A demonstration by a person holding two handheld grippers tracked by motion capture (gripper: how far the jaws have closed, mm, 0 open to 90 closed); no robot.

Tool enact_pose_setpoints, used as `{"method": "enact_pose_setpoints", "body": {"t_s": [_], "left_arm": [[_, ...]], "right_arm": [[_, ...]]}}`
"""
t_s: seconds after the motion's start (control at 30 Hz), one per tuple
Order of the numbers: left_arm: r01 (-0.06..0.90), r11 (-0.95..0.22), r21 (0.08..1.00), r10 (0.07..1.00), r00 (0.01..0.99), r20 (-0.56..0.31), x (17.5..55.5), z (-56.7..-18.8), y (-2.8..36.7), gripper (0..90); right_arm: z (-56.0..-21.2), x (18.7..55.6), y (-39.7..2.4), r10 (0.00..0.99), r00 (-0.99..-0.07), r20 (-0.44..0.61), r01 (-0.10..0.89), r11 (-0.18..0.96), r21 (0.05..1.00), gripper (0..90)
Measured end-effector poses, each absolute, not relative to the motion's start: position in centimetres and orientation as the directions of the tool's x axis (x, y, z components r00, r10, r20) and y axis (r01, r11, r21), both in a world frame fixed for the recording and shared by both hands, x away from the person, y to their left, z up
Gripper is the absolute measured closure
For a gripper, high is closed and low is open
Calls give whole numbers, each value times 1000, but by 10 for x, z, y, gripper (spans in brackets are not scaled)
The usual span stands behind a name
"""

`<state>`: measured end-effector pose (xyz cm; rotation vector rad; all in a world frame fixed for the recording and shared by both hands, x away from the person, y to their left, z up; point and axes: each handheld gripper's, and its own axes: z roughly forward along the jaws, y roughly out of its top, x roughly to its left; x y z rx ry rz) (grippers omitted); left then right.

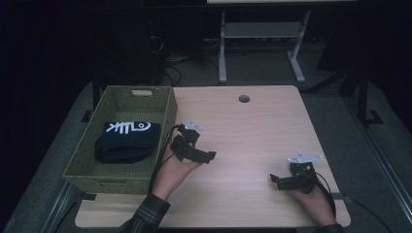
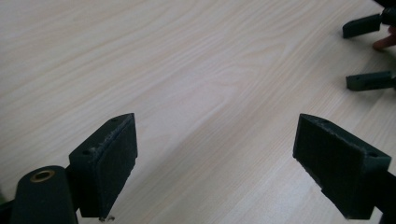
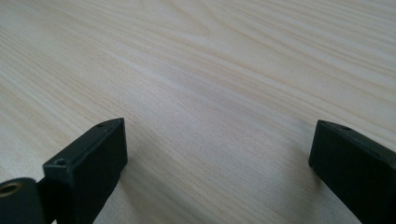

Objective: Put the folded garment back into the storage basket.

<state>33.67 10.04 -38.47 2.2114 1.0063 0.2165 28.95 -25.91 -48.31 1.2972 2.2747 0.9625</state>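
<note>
Dark folded cloth (image 1: 126, 141) lying in green woven basket (image 1: 165, 109) at table's left edge, left gripper (image 1: 206, 156) just beside basket, jaws spread, empty, right gripper (image 1: 274, 180) well apart over bare wooden table (image 1: 252, 131), jaws likewise spread, holding nothing

A folded cloth (image 1: 127, 141) lies in the basket (image 1: 165, 119) at the table's (image 1: 252, 131) left edge, both tongs right of it.

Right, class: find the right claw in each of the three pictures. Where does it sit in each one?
High view: the right claw is at lower right, near the table's front edge.
Left gripper view: it is in the top right corner, with two jaw tips pointing left.
Right gripper view: its own jaws rise from the bottom corners, wide apart.
Shared landmark: the pale wooden tabletop under it.
</note>
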Motion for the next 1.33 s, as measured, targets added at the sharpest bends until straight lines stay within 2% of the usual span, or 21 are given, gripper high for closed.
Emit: {"method": "enact_pose_setpoints", "body": {"t_s": [0.13, 0.27, 0.63, 0.87, 1.03, 1.13, 1.33], "left_arm": [[580, -486, 654, 704, 703, -101, 334, -398, 93, 135], [580, -473, 663, 697, 706, -121, 332, -413, 90, 135], [566, -521, 639, 697, 714, -65, 333, -454, 86, 133], [570, -517, 639, 709, 703, -53, 332, -467, 86, 132], [519, -524, 675, 707, 707, 5, 329, -473, 87, 130], [484, -490, 725, 708, 706, 8, 326, -479, 90, 127], [484, -493, 723, 708, 707, 9, 326, -479, 90, 129]], "right_arm": [[-483, 289, -259, 854, -519, 32, 617, 349, 705, 39], [-483, 289, -259, 854, -519, 32, 618, 349, 705, 39], [-483, 289, -259, 854, -519, 31, 617, 350, 704, 39], [-483, 289, -259, 854, -519, 31, 618, 350, 704, 39], [-483, 289, -259, 854, -519, 31, 618, 350, 704, 39], [-483, 289, -259, 854, -519, 31, 618, 350, 704, 39], [-483, 290, -259, 853, -521, 26, 614, 353, 706, 39]]}}
